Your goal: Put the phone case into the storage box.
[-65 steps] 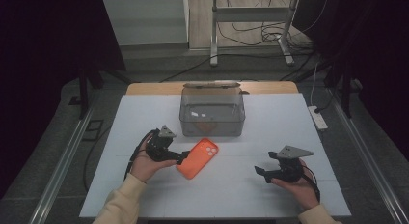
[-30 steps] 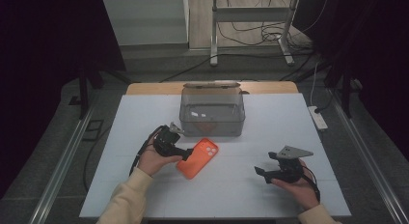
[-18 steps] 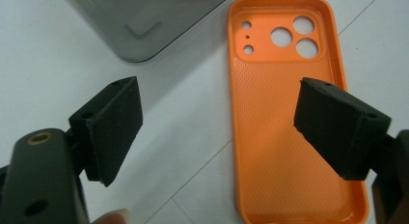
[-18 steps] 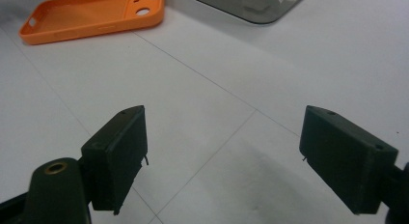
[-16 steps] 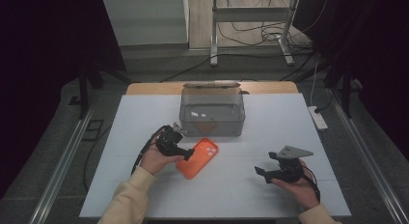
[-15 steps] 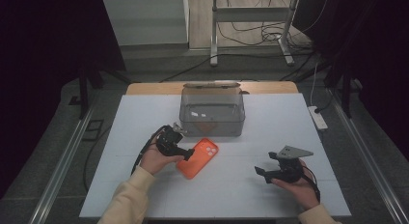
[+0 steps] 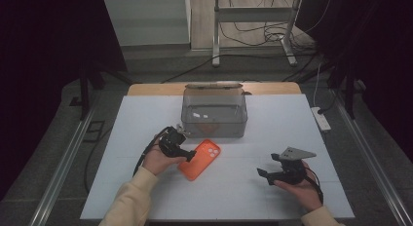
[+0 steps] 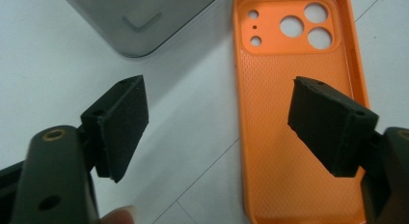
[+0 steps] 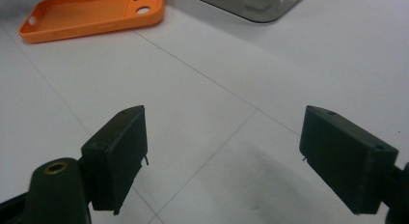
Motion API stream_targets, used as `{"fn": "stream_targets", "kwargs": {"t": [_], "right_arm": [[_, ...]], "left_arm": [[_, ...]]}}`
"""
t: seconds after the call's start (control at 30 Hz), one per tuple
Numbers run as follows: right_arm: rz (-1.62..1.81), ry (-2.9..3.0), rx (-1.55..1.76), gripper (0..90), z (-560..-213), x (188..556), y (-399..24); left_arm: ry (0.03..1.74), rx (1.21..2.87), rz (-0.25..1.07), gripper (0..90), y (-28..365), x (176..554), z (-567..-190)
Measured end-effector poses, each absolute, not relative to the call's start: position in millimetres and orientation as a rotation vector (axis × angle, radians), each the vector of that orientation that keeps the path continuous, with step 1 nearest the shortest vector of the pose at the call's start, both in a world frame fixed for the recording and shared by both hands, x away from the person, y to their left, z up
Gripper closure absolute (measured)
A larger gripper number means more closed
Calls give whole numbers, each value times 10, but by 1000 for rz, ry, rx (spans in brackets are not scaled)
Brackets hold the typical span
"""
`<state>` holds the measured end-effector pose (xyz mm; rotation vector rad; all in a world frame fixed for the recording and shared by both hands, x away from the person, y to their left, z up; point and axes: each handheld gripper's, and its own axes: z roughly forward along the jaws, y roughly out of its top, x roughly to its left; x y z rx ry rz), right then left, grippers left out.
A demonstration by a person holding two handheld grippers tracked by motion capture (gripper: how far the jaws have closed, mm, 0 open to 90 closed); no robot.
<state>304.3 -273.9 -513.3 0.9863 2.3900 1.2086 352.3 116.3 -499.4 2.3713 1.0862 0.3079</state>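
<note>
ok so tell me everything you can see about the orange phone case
The orange phone case lies flat on the white table, open side up, empty. It looks like soft rubbery plastic with a fine dotted texture inside, a raised rim, and round camera holes at the end pointing toward the grey bin, which it lies just in front of, apart. The left gripper straddles its long edge, one jaw over the inside, one over the table; its jaws have just been closing but do not yet press on it.

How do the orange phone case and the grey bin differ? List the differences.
The orange phone case is flat and shallow; the grey bin is a deep, tall-walled box. The case is opaque bright orange; the bin is smoky and see-through. The case has camera cutouts; the bin's walls show none. Both rest open side up on the white table.
</note>
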Motion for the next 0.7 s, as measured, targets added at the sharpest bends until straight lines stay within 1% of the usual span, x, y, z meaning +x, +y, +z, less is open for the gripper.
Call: {"fn": "stream_targets", "kwargs": {"t": [0.37, 0.7], "right_arm": [[1207, 2393, 985, 174, -5134, 3043, -2738], [1203, 2393, 984, 173, -5133, 3042, -2738]], "left_arm": [[1078, 2408, 311, 262, 1115, 3522, -5014], [1087, 2430, 292, 271, 1112, 3536, -5047]]}}
